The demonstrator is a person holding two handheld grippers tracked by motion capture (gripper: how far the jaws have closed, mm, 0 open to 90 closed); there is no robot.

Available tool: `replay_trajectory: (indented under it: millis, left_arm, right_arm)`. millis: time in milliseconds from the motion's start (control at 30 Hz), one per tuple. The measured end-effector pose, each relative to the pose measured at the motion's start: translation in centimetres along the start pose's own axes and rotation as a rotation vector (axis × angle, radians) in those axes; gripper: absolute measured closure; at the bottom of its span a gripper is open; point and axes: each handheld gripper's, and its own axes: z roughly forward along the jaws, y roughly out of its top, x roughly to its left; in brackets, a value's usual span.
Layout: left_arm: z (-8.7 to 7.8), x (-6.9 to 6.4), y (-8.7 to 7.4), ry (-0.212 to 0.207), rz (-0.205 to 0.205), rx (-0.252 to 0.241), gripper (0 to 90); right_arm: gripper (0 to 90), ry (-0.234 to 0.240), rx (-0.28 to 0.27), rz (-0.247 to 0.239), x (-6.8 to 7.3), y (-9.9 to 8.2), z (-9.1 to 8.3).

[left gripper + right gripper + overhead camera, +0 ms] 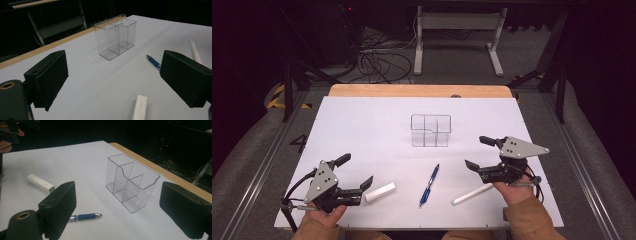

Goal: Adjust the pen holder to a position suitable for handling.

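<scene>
Progress reads as nil: I judge the work to be loading the organizer (431, 131), and all its compartments look empty in both gripper views. Three items lie loose on the table (362, 120), in a row between the person and the organizer: the eraser (380, 192) at left, the pen (429, 184) in the middle, the white stick (472, 194) at right.

Left gripper (354, 175) has its jaws spread wide and holds nothing; it sits just beside the eraser, which lies between and below the jaws in its own view. Right gripper (479, 152) is likewise spread and empty, above the near end of the stick.

All pick-ups and all placements remain, as I judge it.

Clearances: the organizer stands upright near the table's middle, well apart from every edge and from all three items. The stick and the eraser lie near the front edge; I would avoid pushing either toward it. Bare table surrounds the organizer on all sides, so approach from above is open.
</scene>
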Motion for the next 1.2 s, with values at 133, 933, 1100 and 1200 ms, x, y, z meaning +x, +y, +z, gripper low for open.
replay_trajectory:
  millis: [133,933,1100,1200]
  left_arm:
    - [0.0,0.0,0.0,0.0,0.003,-0.003,9.0]
    - [-0.3,0.3,0.0,0.01,0.007,0.002,9.5]
    - [-0.3,0.3,0.1,0.014,0.013,0.005,9.5]
    - [-0.3,0.3,0.0,0.013,0.007,0.004,9.5]
  right_arm:
    - [14.6,0.008,0.013,-0.019,-0.2,1.0,0.5]
    - [19.6,0.108,0.077,-0.043,-1.1,3.2,2.2]
    - [21.9,0.113,0.111,-0.079,-1.3,3.9,3.4]
    - [24.9,0.121,0.153,-0.105,-1.5,4.4,4.7]
